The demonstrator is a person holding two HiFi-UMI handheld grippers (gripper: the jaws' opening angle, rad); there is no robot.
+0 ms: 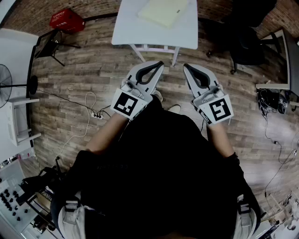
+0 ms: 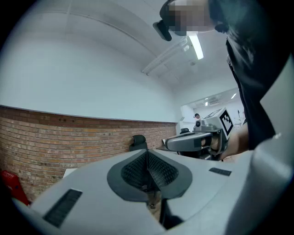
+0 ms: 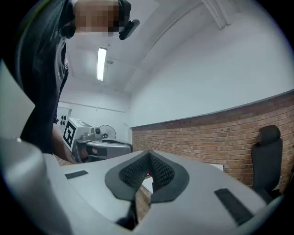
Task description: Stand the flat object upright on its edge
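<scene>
The pale yellow flat object (image 1: 163,11) lies flat on the white table (image 1: 140,32), toward its far edge and well apart from both tongs. The left tongs (image 1: 159,64) and the right tongs (image 1: 186,66) are held level side by side over the wooden floor (image 1: 93,70), just short of the table. Both are closed tight, gripping nothing and touching nothing.
</scene>
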